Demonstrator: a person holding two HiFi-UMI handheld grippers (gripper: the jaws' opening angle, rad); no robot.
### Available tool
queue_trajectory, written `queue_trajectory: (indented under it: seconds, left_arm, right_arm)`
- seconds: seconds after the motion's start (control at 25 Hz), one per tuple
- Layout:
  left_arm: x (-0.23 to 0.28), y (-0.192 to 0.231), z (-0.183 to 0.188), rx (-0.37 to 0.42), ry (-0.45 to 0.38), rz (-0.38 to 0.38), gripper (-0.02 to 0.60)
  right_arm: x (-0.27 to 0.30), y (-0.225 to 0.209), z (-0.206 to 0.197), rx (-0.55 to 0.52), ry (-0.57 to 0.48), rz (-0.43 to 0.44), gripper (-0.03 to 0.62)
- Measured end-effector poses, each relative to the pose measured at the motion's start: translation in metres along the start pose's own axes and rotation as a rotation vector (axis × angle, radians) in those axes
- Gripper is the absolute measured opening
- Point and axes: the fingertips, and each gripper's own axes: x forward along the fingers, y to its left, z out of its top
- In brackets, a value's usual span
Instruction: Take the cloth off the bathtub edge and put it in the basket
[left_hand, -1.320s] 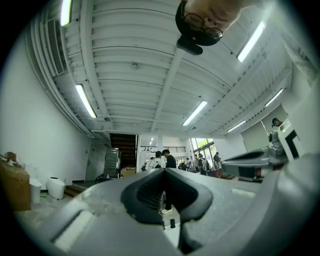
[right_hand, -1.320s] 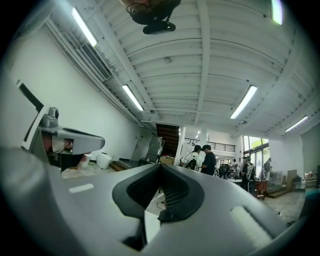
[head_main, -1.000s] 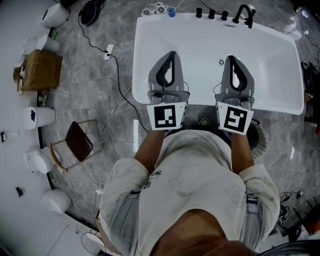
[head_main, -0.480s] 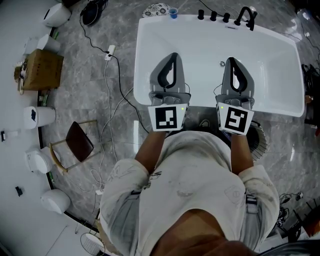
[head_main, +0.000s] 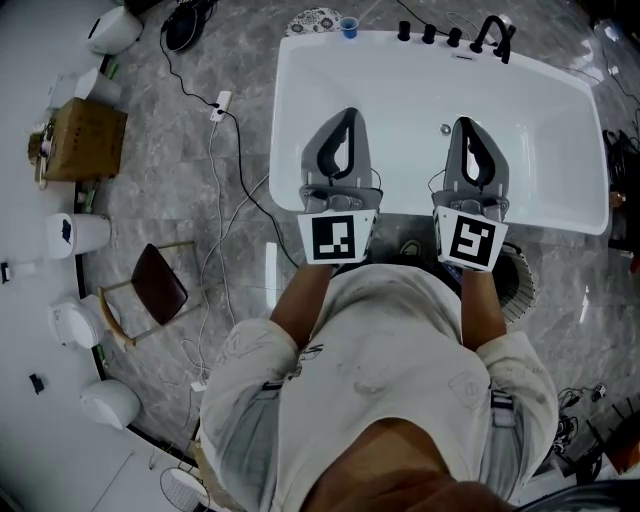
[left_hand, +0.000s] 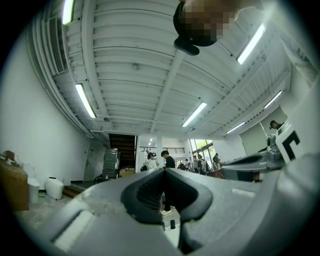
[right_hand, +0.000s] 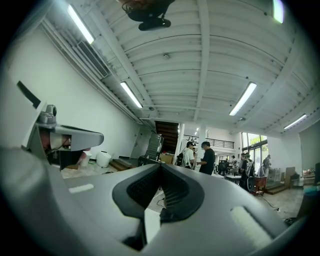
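In the head view a white bathtub lies ahead of me. A patterned cloth rests on its far left corner, next to a small blue cup. A round slatted basket stands on the floor by the tub's near right side, partly hidden by my right arm. My left gripper and right gripper are side by side over the tub's near edge, both shut and empty. They are far from the cloth. The left gripper view and right gripper view show the jaws together, pointing across the room.
Black taps sit on the tub's far rim. On the floor to the left are a cardboard box, a brown chair, white cables and white fixtures. Several people stand far off in the hall.
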Motion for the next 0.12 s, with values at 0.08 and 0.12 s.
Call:
queue_trajectory:
  seconds: [0.08,0.12]
  left_arm:
    - [-0.0007,0.0023,0.0002,0.000,0.003,-0.001,0.002]
    - [-0.0012,0.0035,0.0003,0.000,0.005,-0.001,0.002]
  right_arm:
    - [0.0003,0.0018,0.0012,-0.001,0.001,-0.001,0.002]
    - [0.0005,0.0027,0.0019,-0.001,0.002,-0.002,0.002]
